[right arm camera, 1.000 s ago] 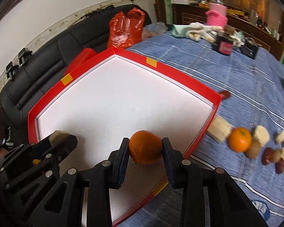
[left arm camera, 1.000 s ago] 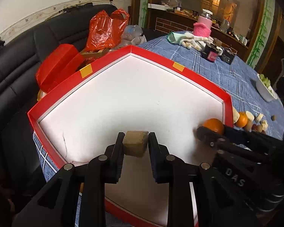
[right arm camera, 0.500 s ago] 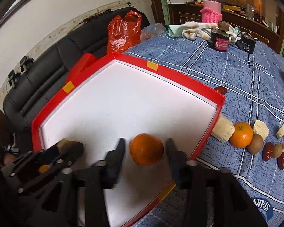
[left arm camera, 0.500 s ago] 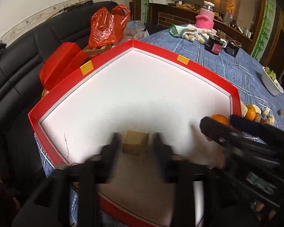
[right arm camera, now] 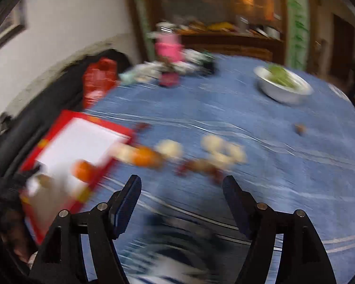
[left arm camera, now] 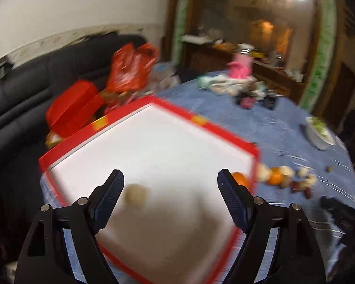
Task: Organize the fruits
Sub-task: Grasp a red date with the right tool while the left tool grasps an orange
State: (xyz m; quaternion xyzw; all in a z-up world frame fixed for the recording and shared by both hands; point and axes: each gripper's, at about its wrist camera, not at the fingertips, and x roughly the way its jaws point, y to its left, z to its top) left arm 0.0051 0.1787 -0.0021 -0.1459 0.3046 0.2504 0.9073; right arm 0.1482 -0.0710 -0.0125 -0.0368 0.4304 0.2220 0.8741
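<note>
A red-rimmed white tray (left arm camera: 175, 105) lies on the blue tablecloth. A tan fruit piece (left arm camera: 135, 194) rests in it near my open, empty left gripper (left arm camera: 170, 184). An orange (left arm camera: 240, 178) sits in the tray by its right rim, also in the right wrist view (right arm camera: 84, 170). My right gripper (right arm camera: 181, 189) is open and empty, above the cloth to the right of the tray (right arm camera: 66, 122). A row of loose fruits (right arm camera: 196, 156) lies ahead of it, with another orange (right arm camera: 145, 157). Both views are motion-blurred.
A white bowl of green fruit (right arm camera: 284, 85) stands at the far right. A pink jar (right arm camera: 169, 47), cloths and small dark jars sit at the back of the table. Red bags (left arm camera: 130, 68) lie on a black sofa left of the table.
Both grippers opened, leaving the tan piece and the orange in the tray. Both pulled back and up; the right one swung right toward the loose fruits.
</note>
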